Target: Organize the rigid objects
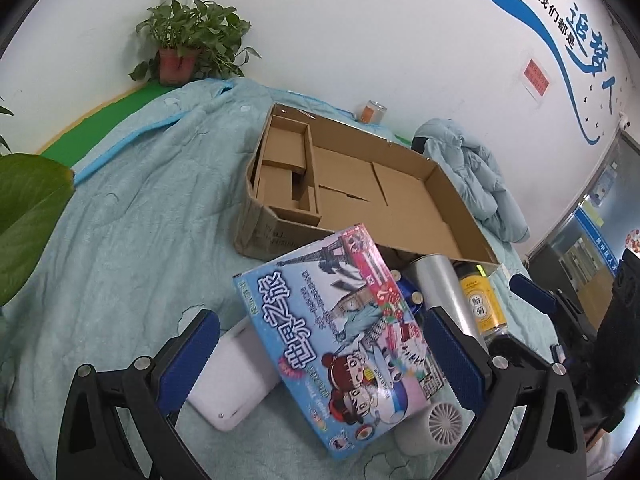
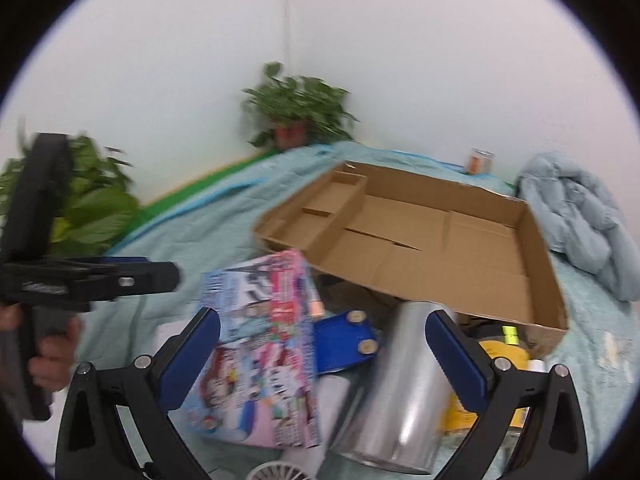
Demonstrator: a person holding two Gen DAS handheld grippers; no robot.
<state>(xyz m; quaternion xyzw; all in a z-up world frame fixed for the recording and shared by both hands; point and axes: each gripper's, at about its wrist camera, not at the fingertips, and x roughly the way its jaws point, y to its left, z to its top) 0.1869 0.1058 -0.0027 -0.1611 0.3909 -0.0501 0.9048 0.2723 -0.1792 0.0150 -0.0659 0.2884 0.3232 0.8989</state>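
Note:
A colourful game box [image 1: 340, 340] lies tilted on a pile in front of an open cardboard box [image 1: 400, 208]. My left gripper [image 1: 320, 340] is open, its blue pads either side of the game box, not gripping it. A silver cylinder [image 1: 444, 288], a yellow-labelled jar [image 1: 480, 300], a white block [image 1: 228, 384] and a small white fan [image 1: 444, 424] lie beside it. My right gripper [image 2: 320, 348] is open above the game box [image 2: 264, 344], a blue board [image 2: 344, 344] and the silver cylinder [image 2: 396, 384]. The cardboard box [image 2: 440, 248] is beyond.
A teal quilt [image 1: 140, 220] covers the surface. Potted plants [image 1: 180, 48] stand at the back and left. A can [image 1: 372, 112] and a bundled light-blue jacket [image 1: 472, 176] sit behind the box. The left gripper shows in the right wrist view [image 2: 100, 276].

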